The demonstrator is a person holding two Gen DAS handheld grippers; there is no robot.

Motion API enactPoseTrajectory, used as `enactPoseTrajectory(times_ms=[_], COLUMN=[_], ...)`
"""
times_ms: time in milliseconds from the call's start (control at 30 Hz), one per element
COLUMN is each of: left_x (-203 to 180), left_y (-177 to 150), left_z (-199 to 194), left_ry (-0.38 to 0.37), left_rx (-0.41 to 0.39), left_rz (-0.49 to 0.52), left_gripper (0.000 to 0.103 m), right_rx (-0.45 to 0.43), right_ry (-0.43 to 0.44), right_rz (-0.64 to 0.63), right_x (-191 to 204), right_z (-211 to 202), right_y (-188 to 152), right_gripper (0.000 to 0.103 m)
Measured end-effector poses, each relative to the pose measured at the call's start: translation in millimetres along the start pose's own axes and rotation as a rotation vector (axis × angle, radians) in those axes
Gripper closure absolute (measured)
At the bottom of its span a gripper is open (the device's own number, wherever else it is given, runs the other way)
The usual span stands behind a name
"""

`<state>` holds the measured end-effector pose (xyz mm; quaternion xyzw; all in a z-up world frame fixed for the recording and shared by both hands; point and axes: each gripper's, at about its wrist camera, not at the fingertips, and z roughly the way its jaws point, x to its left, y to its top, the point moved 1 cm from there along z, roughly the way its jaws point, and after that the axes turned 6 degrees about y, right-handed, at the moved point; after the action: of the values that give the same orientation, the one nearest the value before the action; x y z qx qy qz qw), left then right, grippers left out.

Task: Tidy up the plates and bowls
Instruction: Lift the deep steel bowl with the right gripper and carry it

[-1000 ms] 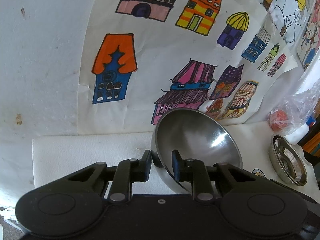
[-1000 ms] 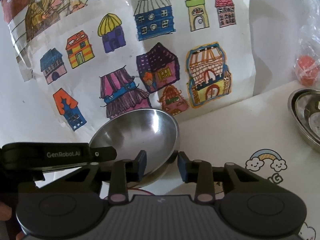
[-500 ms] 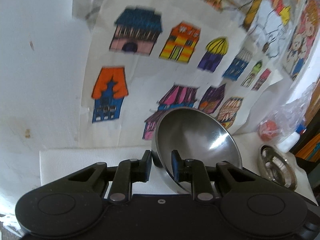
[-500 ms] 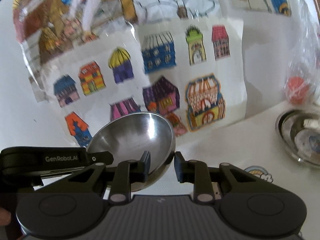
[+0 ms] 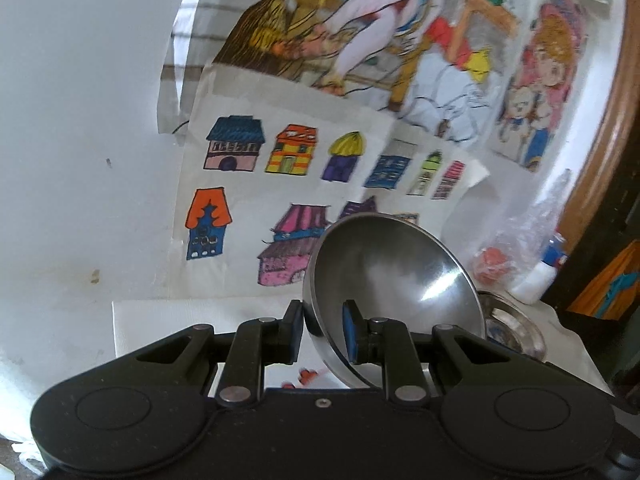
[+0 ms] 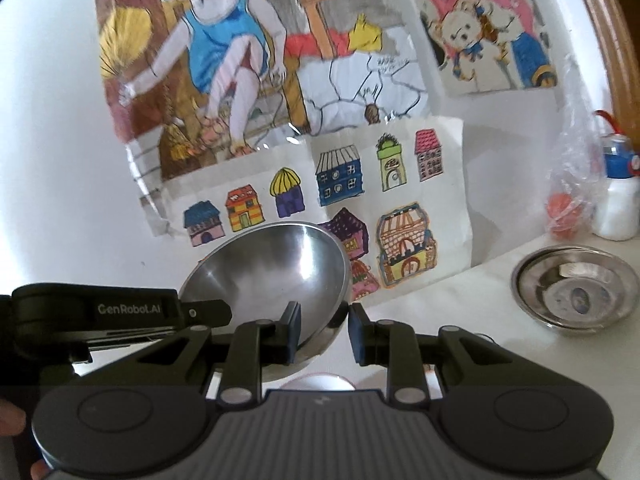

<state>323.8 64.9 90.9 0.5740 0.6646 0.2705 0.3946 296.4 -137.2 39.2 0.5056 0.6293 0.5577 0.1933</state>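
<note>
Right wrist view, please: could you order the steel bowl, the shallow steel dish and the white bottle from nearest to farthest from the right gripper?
1. Steel bowl: rim between the right gripper fingers.
2. Shallow steel dish: on the table, right.
3. White bottle: behind the dish, far right.

"GenRobot.AI" in pale letters on the black left tool [image 6: 320, 334] body, right-wrist view.

round polished steel bowl [image 5: 384, 276]: mirror-smooth metal, bright glare streak inside. shallow steel dish [image 6: 576, 288] on the white table [image 6: 460, 304]: glossy metal, duller centre. black left gripper [image 5: 322, 334] and right gripper [image 6: 324, 334]: matt plastic, blue rubbery pads [image 5: 350, 334], bare metal pivot pins. coloured house drawings [image 6: 340, 184]: matt paper, creased. clear crinkled bag [image 6: 576, 184]: shiny plastic film. curved brown frame [image 5: 600, 120]: smooth wood.
</note>
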Motion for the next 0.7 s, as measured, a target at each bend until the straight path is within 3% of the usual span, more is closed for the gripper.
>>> enactPoseTrajectory(times_ms=[167,700], left_x=[-13.4,-25.7], left_y=[-23.7,-124.8], left_z=[-29.4,-86.2], left_ry=[-0.021,-0.064], left_rx=[0.002,0.125], left_rz=[0.014,0.058], left_gripper=[0.080,0.080], right_rx=[-0.010,0.076], right_ry=[-0.003,-0.036], right_rz=[0.007,0.072], right_x=[-2.8,-13.4], right_z=[-43.9,-136.4], right_y=[-16.4,-89.7], right_gripper=[0.074,0.068])
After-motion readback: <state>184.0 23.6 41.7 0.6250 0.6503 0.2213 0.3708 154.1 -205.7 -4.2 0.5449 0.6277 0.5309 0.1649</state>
